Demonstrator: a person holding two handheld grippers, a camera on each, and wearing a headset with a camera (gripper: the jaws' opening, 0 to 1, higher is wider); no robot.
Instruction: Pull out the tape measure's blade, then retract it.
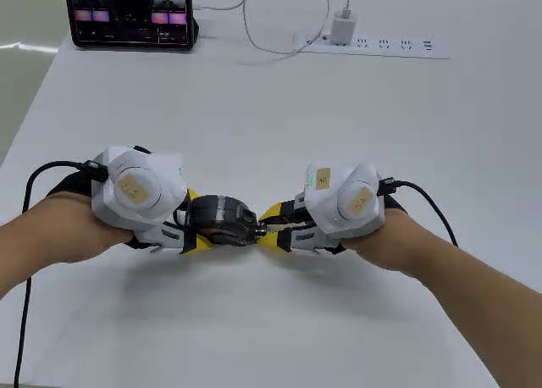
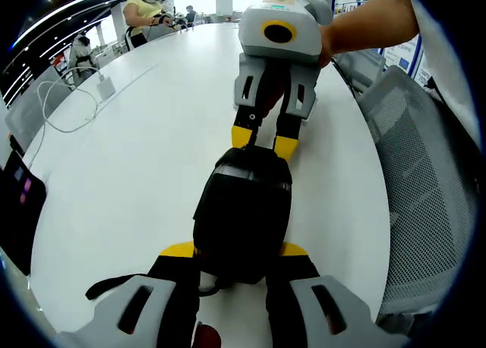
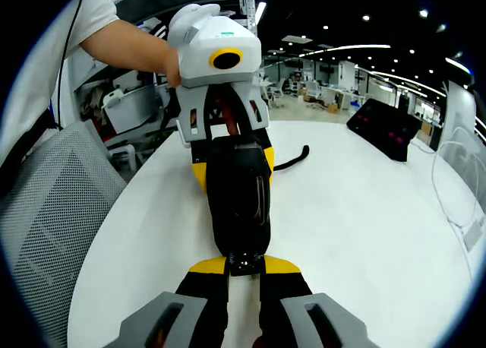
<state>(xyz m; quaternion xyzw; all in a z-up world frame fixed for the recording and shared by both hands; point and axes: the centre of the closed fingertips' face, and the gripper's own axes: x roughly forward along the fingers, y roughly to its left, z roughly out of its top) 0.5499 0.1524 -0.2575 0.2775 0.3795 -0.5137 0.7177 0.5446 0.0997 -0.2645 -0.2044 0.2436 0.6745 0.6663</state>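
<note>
A black tape measure (image 1: 222, 220) lies low over the white table (image 1: 279, 125), held between both grippers. My left gripper (image 1: 196, 222) is shut on its case, yellow fingertips on either side. In the left gripper view the case (image 2: 243, 211) sits between my jaws, and the right gripper (image 2: 263, 141) comes in from the top, touching the far end. My right gripper (image 1: 269, 227) is shut on the blade's end tab at the case mouth. In the right gripper view the tab (image 3: 244, 263) is pinched between the yellow fingertips (image 3: 209, 266). No length of blade shows.
A dark screen (image 1: 131, 13) stands at the table's far left. A white power strip (image 1: 373, 43) with a charger and white cable lies at the far right. A black cable (image 1: 34, 185) trails from the left gripper. A grey mesh chair (image 2: 425, 211) stands beside the table.
</note>
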